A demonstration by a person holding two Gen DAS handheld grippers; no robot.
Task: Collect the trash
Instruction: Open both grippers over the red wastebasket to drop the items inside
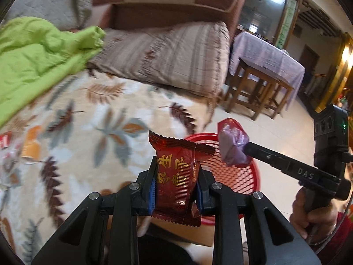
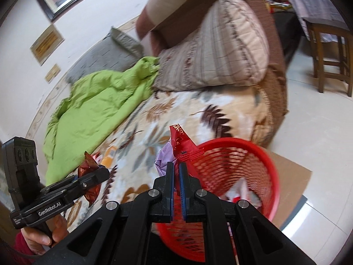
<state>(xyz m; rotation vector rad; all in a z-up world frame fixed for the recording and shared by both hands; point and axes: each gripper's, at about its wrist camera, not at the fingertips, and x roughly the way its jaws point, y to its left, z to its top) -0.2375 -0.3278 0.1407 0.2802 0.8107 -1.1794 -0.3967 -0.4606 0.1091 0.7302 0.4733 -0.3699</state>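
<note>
My left gripper [image 1: 176, 172] is shut on a dark red snack wrapper [image 1: 176, 176] with gold characters, held upright above the sofa's front edge. The same gripper [image 2: 97, 170] shows at lower left of the right wrist view with the wrapper [image 2: 88, 176] in it. My right gripper [image 2: 176, 165] is shut on a crumpled purple and red wrapper [image 2: 176, 148], just left of the red mesh basket [image 2: 242, 176]. In the left wrist view that right gripper [image 1: 245, 149] holds its wrapper [image 1: 231, 145] over the basket [image 1: 233, 176].
A leaf-patterned blanket [image 1: 88, 132] covers the sofa, with a green cloth [image 1: 33, 55], a striped cushion [image 1: 176, 53] and loose wrappers [image 1: 13, 148] on it. The basket stands on cardboard [image 2: 291, 181] on a tiled floor. Wooden stools [image 1: 258, 88] and a covered table [image 1: 264, 50] stand beyond.
</note>
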